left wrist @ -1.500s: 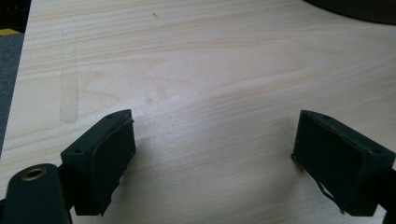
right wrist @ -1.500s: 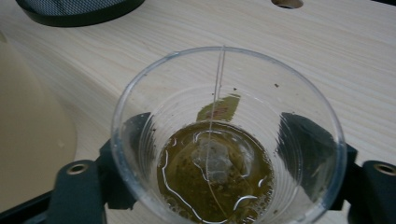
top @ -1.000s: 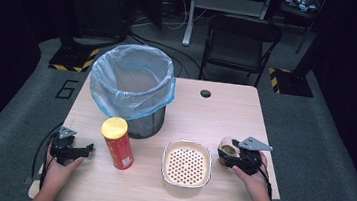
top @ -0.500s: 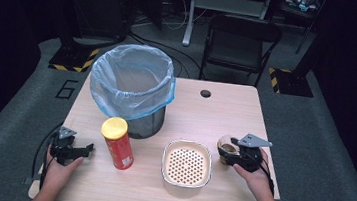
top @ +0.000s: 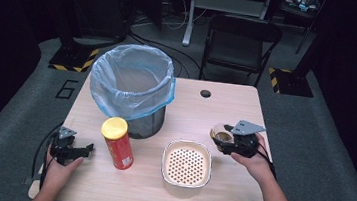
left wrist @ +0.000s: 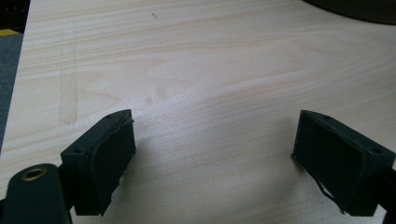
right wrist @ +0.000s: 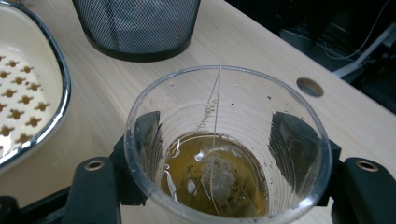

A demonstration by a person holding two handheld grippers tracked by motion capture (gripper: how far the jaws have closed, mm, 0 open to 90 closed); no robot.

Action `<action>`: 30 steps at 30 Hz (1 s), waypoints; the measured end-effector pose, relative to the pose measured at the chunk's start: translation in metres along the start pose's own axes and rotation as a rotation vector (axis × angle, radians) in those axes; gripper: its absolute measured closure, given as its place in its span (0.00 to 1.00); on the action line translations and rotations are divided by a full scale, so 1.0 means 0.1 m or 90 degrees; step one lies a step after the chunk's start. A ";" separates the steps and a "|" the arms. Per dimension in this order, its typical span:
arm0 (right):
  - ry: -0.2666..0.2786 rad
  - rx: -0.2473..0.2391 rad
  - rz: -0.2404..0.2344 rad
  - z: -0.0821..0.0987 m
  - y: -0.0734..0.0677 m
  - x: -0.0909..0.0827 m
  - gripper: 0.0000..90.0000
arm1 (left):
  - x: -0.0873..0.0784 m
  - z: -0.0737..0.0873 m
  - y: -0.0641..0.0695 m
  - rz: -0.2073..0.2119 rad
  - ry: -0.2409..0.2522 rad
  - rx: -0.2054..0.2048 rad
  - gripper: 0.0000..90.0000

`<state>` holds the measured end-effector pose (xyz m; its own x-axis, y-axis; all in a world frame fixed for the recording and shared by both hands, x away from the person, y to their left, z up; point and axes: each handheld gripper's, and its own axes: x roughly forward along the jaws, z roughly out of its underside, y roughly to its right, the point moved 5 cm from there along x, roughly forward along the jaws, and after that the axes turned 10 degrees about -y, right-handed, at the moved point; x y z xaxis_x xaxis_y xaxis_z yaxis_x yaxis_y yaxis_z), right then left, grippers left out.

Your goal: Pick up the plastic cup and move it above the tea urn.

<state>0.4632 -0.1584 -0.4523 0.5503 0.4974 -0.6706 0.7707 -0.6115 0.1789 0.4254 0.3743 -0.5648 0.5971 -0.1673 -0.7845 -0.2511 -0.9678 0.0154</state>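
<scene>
Right claw (top: 224, 138) clamped on a clear plastic cup (right wrist: 224, 144) — jaws on either side of it, brown tea and a tea bag (right wrist: 218, 179) with its string inside. The cup sits at the right side of the worktop (top: 191, 107), just right of the cream strainer bowl (top: 186, 163); lifted or resting, hard to tell from above. Left claw (top: 76, 151) released, jaws wide over bare wood, holding nothing, left of the red chip can (top: 117, 143). Lined bin (top: 131, 86) stands behind.

Progress: cup grasped, contents not yet emptied — strainer looks dry and clean. Probably left: pour through the strainer, bin the bag and cup.
</scene>
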 end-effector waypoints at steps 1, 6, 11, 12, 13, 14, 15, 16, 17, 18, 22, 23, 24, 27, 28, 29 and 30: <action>0.002 -0.020 0.007 -0.07 0.00 0.00 0.38 | 0.00 0.00 0.00 0.000 0.000 0.000 0.14; 0.021 -0.064 0.018 -0.20 -0.02 0.01 0.38 | 0.00 0.00 0.00 0.000 0.000 0.000 0.14; 0.046 -0.103 0.031 -0.33 -0.03 0.02 0.39 | 0.00 0.00 0.00 0.000 0.000 0.000 0.14; 0.046 -0.103 0.031 -0.33 -0.03 0.02 0.39 | 0.00 0.00 0.00 0.000 0.000 0.000 0.14; 0.051 -0.107 0.031 -0.35 -0.03 0.02 0.39 | 0.00 0.00 0.00 0.000 0.000 0.000 0.14; 0.055 -0.113 0.028 -0.37 -0.04 0.02 0.39 | 0.00 0.00 0.00 0.000 0.000 0.001 0.14; 0.065 -0.129 0.025 -0.42 -0.05 0.02 0.39 | 0.00 0.00 0.00 0.001 0.000 0.000 0.14; 0.065 -0.129 0.025 -0.42 -0.05 0.02 0.39 | 0.00 0.00 0.00 0.000 0.000 0.000 0.14; 0.071 -0.140 0.023 -0.44 -0.06 0.02 0.39 | 0.00 0.00 0.00 0.000 0.000 0.001 0.14; 0.075 -0.153 0.025 -0.46 -0.06 0.02 0.39 | 0.00 0.00 0.00 0.001 -0.001 0.001 0.14; 0.077 -0.210 0.035 -0.55 -0.12 0.04 0.39 | 0.00 0.00 0.00 0.000 -0.001 0.000 0.14; 0.077 -0.231 0.041 -0.57 -0.14 0.05 0.39 | 0.00 0.00 0.00 0.001 -0.001 0.000 0.14; 0.078 -0.247 0.046 -0.59 -0.16 0.05 0.39 | 0.00 0.00 0.00 0.001 -0.001 0.000 0.14; 0.083 -0.296 0.064 -0.63 -0.23 0.04 0.39 | 0.00 0.00 0.00 0.000 -0.001 0.000 0.14; 0.089 -0.310 0.068 -0.64 -0.26 0.04 0.39 | 0.00 0.00 0.00 0.001 0.000 0.000 0.14; 0.091 -0.318 0.069 -0.65 -0.27 0.04 0.39 | 0.00 0.00 0.00 0.001 -0.001 0.000 0.14; 0.095 -0.321 0.066 -0.66 -0.30 0.03 0.39 | 0.00 0.00 0.00 0.001 -0.001 0.001 0.14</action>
<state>0.4631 -0.0981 -0.4127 0.6432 0.5548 -0.5278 0.7482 -0.3085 0.5874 0.4255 0.3742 -0.5648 0.5961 -0.1680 -0.7851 -0.2523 -0.9675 0.0155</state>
